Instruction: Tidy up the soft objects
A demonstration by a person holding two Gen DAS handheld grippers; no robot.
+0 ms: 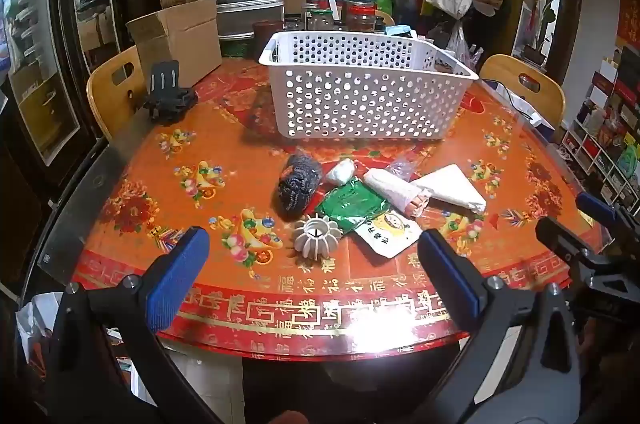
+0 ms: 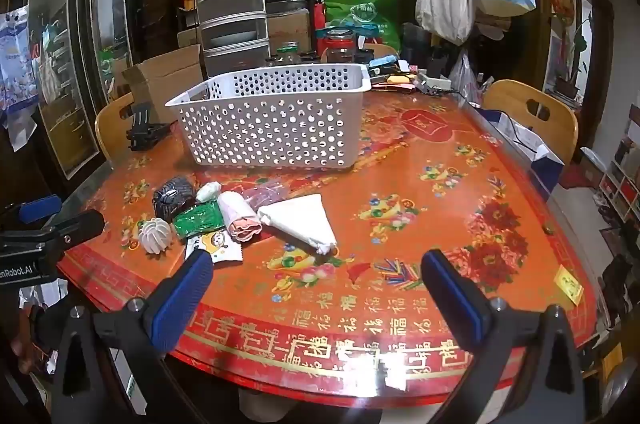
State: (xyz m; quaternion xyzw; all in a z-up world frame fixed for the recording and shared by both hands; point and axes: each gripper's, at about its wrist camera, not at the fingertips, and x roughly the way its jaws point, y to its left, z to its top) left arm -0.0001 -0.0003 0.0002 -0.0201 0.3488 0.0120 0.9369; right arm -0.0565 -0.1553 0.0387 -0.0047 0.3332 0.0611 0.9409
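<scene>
We've got both the left hand-held gripper (image 1: 312, 272) and right hand-held gripper (image 2: 316, 288) spread wide and empty at bottom of frame, soft stuff (image 1: 360, 200) piled mid-bench, white basket (image 1: 368, 92) just behind, presumably the drop spot.

**Head count on the desk**

One white basket (image 1: 368, 92) sits at the back, and in front of it lies a cluster of seven loose things. Counting them off: one dark knitted bundle (image 1: 298, 184), one small white roll (image 1: 341, 171), one green packet (image 1: 352, 204), one white ribbed ball (image 1: 317, 235), one white packet with a cartoon face (image 1: 386, 230), one rolled cloth with a pink end (image 1: 398, 191), and one white folded bag (image 1: 452, 188). Two pairs of tongs are in view, left (image 1: 314, 274) and right (image 2: 316, 294). Two wooden chairs, one at each side (image 1: 114, 88) (image 1: 528, 84). One cardboard box (image 1: 180, 44), one black stand (image 1: 168, 96).
</scene>
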